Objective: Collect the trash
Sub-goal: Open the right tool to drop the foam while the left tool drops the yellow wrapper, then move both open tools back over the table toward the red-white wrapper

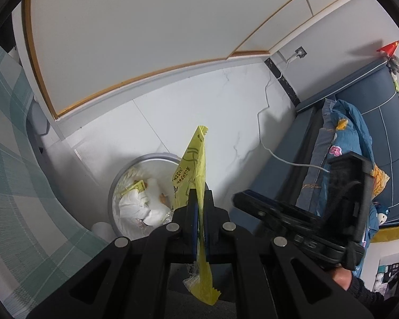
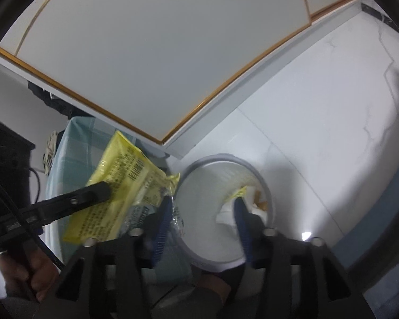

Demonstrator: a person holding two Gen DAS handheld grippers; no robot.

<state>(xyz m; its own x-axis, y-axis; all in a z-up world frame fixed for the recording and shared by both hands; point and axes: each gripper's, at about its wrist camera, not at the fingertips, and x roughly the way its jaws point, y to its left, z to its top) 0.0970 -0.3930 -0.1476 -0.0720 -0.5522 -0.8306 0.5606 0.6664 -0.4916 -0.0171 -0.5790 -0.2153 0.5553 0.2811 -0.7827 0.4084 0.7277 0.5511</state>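
- The left gripper (image 1: 198, 207) was clamped flat on a crinkled yellow plastic snack wrapper (image 1: 192, 164), which stood up edge-on between its pads and trailed out beneath them.
- The right gripper (image 2: 203, 212) stood about half open with nothing pressed between its blue pads; whether the clear plastic scrap (image 2: 177, 219) by its left finger was touching, I could not tell.
- Just beyond the right jaws sat the round grey waste bin with a white liner (image 2: 199, 257), already holding crumpled white paper (image 1: 143, 207).
- The held wrapper hung to the side of the bin mouth, over the green-checked cloth (image 2: 71, 154).
- Risk, as I judged it: released there, the light wrapper could flutter past the rim onto the pale tiled floor (image 1: 239, 111); the grippers sat close and could knock together.
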